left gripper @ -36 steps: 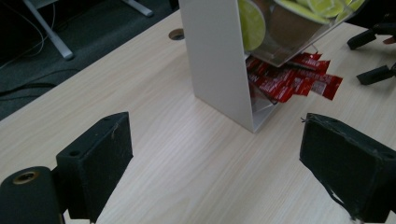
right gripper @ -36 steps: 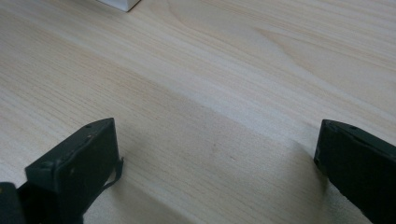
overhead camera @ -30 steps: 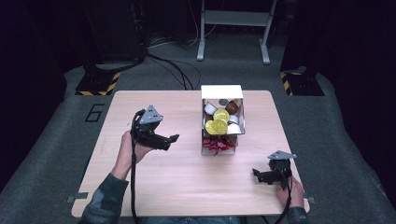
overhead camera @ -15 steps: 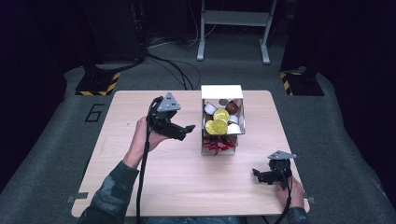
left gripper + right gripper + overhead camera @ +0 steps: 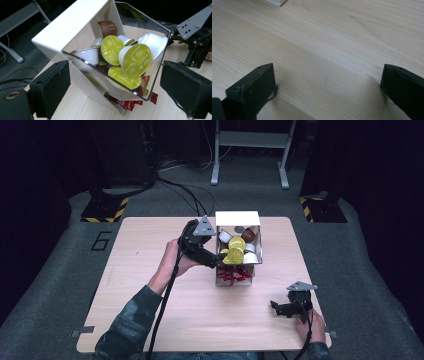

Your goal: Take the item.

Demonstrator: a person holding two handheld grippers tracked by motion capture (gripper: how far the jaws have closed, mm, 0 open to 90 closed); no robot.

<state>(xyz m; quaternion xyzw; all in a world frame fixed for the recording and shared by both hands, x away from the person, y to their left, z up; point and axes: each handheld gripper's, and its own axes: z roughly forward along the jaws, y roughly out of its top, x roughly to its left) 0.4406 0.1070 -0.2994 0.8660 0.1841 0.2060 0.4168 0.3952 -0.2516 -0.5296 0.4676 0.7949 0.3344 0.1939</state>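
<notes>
High view: the left gripper (image 5: 216, 262) is right at the left side of the white box (image 5: 238, 219) in the middle of the desk (image 5: 150, 320), jaws spread wide and empty. Left gripper view looks along those jaws at the box, clear-walled and tipped toward the camera, packed with capsules (image 5: 136, 60), green lids and white cups, one brown one at the back, red packets (image 5: 127, 103) spilling from the bottom. The jaws look set to straddle the box, I'd say. To do it well: centre the box between the pads, close on the white walls rather than the clear panel, and squeeze gently so nothing tips out. The right gripper (image 5: 285, 309) rests low near the desk's right front corner, well apart from the box, jaws wide and empty over bare wood.
</notes>
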